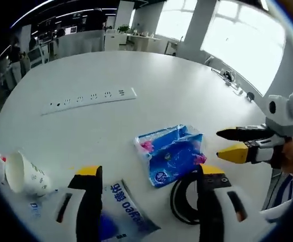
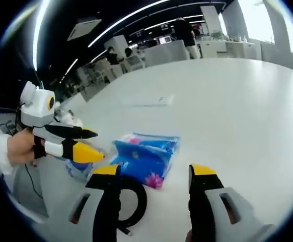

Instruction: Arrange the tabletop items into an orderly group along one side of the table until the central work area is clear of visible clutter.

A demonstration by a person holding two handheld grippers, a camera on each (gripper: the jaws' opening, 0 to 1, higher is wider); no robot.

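With both grippers' jaws spread and empty, the blue packet, black cable coil and paper cup lie ungrouped.

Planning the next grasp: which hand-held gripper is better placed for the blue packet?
Right, probably. The right hand-held gripper is open and points straight at the blue packet; the left one faces it too, nearer the black cable coil.

Glossy, seemingly plastic blue packet

One paper cup, one power strip, two blue packets, one black cable coil.
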